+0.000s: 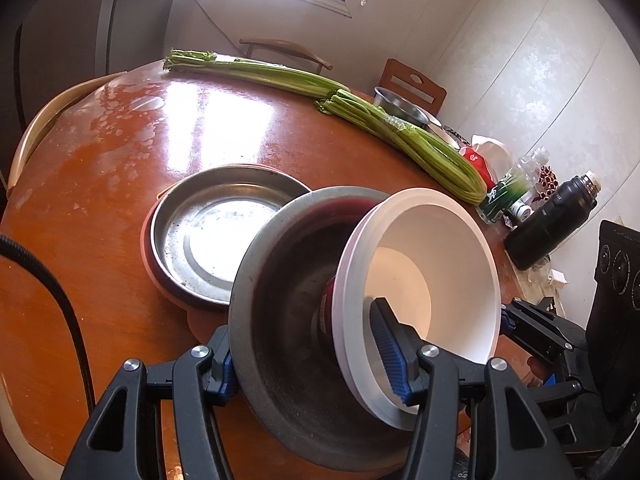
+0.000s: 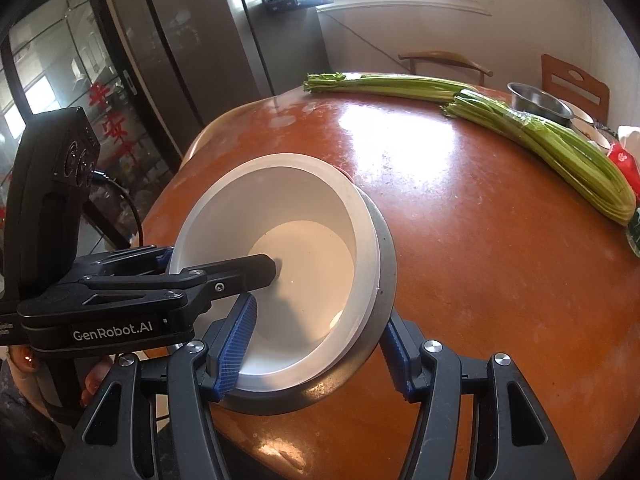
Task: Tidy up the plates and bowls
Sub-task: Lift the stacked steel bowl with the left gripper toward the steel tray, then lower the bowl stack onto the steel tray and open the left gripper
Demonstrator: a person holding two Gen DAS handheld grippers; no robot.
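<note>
Round wooden worktop in a kitchen. Nearest, left claw and right claw each clamp opposite rims of a stack held above it: white bowls nested in a grey metal bowl. Beyond, a steel plate rests on the worktop; celery lies farther back. Risk, judged: the tilted stack may slide apart if either grip loosens.

Stack of bowls held tilted above the near edge of the bench, nested inside a metal basin. Left gripper and right gripper each straddle the stack's rim, one finger inside, one outside. Metal plate on the bench, left of and behind the stack. Celery along the far edge; small metal bowl behind it; flask at the right edge.
</note>
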